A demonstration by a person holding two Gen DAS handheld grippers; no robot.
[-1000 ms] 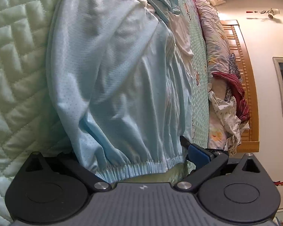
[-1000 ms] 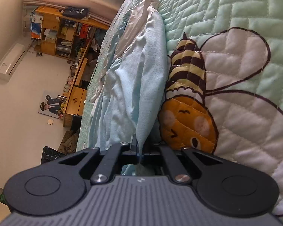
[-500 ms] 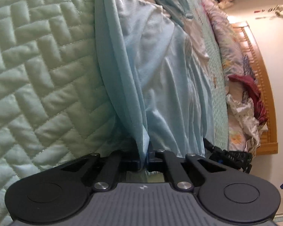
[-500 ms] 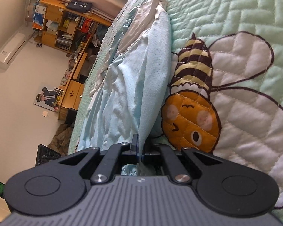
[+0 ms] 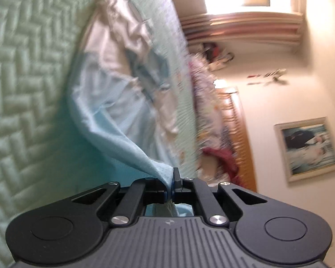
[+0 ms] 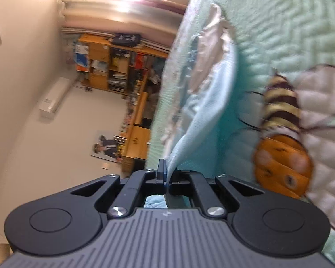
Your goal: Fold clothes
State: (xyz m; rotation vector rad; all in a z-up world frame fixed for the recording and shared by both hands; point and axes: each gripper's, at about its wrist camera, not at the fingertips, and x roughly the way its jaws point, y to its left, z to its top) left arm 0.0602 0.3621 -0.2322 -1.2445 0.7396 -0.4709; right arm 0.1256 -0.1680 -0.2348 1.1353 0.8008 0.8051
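A light blue garment point(image 5: 114, 111) lies on the green quilted bedspread point(image 5: 22, 89) and is pulled up toward both grippers. My left gripper point(image 5: 172, 178) is shut on one edge of it, lifted off the bed. My right gripper point(image 6: 166, 174) is shut on another edge of the same garment point(image 6: 210, 107), also raised above the bedspread point(image 6: 290, 22). The cloth stretches from each jaw down to the bed. A white garment point(image 5: 131, 29) lies beyond it. Both views are motion-blurred.
A bee picture point(image 6: 283, 138) is stitched on the quilt to the right. Pillows and a red cloth point(image 5: 221, 154) lie by the wooden headboard point(image 5: 241, 134). A bookshelf point(image 6: 114, 67) and a framed picture point(image 5: 308, 147) stand off the bed.
The left gripper shut on the garment's edge, having been open a second ago. Both grippers have lifted and swung up, raising the cloth off the bed; more of the room shows now.
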